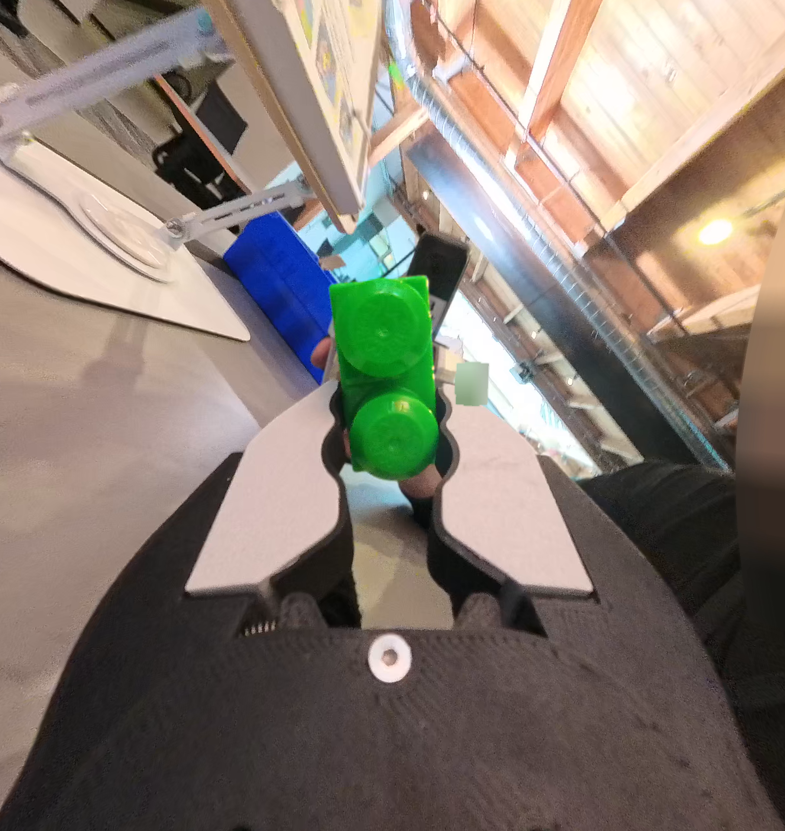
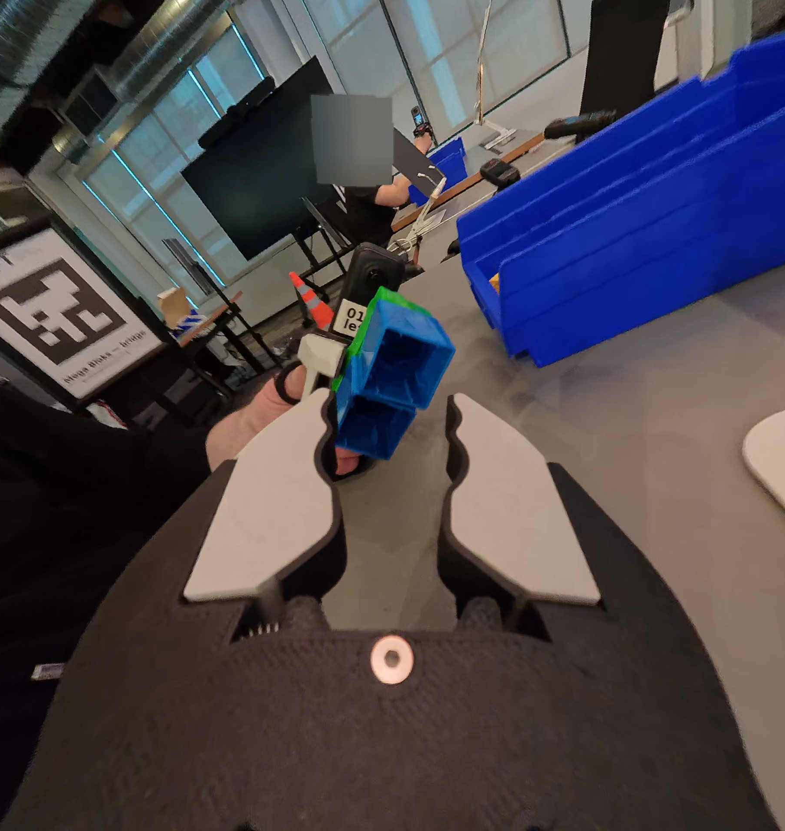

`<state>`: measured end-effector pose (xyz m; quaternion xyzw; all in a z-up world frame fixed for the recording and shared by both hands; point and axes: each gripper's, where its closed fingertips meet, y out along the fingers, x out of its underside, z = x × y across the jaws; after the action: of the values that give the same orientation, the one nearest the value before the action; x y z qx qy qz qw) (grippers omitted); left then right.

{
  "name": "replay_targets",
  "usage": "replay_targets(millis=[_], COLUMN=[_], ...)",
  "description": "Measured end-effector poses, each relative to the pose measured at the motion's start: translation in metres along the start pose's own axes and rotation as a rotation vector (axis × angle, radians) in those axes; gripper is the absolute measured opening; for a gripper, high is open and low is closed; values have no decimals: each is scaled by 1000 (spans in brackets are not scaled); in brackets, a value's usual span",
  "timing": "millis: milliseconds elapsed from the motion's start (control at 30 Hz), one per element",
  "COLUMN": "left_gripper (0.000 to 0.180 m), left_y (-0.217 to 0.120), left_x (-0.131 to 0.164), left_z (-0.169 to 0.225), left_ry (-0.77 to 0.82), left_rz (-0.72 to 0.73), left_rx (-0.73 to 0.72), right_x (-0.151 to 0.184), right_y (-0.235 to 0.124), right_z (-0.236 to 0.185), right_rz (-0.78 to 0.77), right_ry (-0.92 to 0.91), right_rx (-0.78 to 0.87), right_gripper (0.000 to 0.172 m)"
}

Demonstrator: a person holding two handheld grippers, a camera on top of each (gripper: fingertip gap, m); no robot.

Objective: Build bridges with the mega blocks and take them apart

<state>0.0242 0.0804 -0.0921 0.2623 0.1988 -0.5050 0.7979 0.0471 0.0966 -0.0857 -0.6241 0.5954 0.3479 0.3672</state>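
In the left wrist view my left gripper (image 1: pixel 388 398) is shut on a green block (image 1: pixel 383 373) with two round studs facing the camera. Both pads press on its sides, and it is held up in the air. In the right wrist view the same green block (image 2: pixel 397 299) has a blue block (image 2: pixel 390 373) stuck to it, hollow underside toward the camera. One white finger (image 2: pixel 320 355) of the left gripper shows beside the stack. My right gripper (image 2: pixel 388 400) is open. Its left finger touches the blue block's side, and its right finger stands clear of it.
Stacked blue bins (image 2: pixel 651 216) stand on the grey table (image 2: pixel 561 449) at the right; one bin (image 1: pixel 273 292) shows behind the green block. A white pad (image 2: pixel 777 458) lies at the right edge. A person (image 2: pixel 368 202) sits at a far table. A marker board (image 2: pixel 53 306) stands at the left.
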Motion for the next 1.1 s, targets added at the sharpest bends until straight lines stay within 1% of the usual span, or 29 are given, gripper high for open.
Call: replay_targets(millis=[67, 133, 200, 267, 300, 367, 400, 433, 500, 533, 567, 600, 633, 700, 733, 800, 833, 933, 967, 1033, 1067, 1100], left_gripper=[37, 36, 37, 37, 37, 37, 37, 37, 37, 37, 37, 37, 37, 37, 37, 37, 37, 37, 37, 37, 39, 46], left_y=[5, 8, 12, 16, 17, 19, 18, 18, 18, 18, 20, 21, 22, 23, 24, 23, 24, 23, 24, 27, 27, 27], left_x=[7, 16, 28, 35, 42, 48, 52, 55, 59, 61, 60, 58, 57, 55, 54, 57, 58, 59, 58, 49, 43, 37], left_z=[4, 4, 8, 10, 13, 10, 10, 15, 16, 15, 14, 15, 16, 15, 16, 16, 15, 12, 13, 18, 21, 23], left_ry=[26, 69, 94, 162, 189, 246, 259, 251, 268, 285, 295, 296, 304, 331, 335, 361, 374, 392, 383, 381, 380, 383], left_rz=[-72, -147, -254, -324, -377, -441, -480, -507, -562, -591, -605, -610, -622, -638, -643, -679, -690, -719, -707, -644, -604, -562], left_rx=[5, -22, -11, -30, -28, -70, -71, -38, -41, -47, -46, -38, -28, -27, -26, -31, -39, -53, -38, -14, 2, 15], right_x=[-7, -12, -18, -16, -11, 2, 4, 6, 8, 9, 9, 8, 7, 8, 10, 18, 19, 25, 24, 14, 8, 1], right_y=[-3, -7, -9, -10, -9, -10, -11, -13, -17, -18, -20, -20, -21, -22, -23, -20, -17, -12, -12, -11, -12, -13], right_z=[-3, -8, -14, -16, -17, -34, -36, -35, -39, -40, -39, -36, -34, -30, -28, -33, -35, -35, -35, -37, -37, -35], right_rz=[1, -23, -32, -76, -114, -188, -203, -220, -248, -261, -267, -266, -266, -293, -314, -348, -345, -355, -345, -279, -242, -195], right_ry=[-131, -280, -331, -294, -256, -160, -117, -101, -77, -66, -61, -61, -67, -77, -96, -133, -138, -141, -132, -126, -117, -109], right_rx=[31, 67, 67, 43, 8, -151, -184, -193, -226, -236, -232, -211, -199, -167, -149, -167, -169, -166, -166, -176, -174, -160], right_gripper=[53, 56, 59, 58, 53, 37, 36, 23, 18, 19, 22, 30, 34, 54, 53, 41, 38, 38, 37, 36, 36, 36])
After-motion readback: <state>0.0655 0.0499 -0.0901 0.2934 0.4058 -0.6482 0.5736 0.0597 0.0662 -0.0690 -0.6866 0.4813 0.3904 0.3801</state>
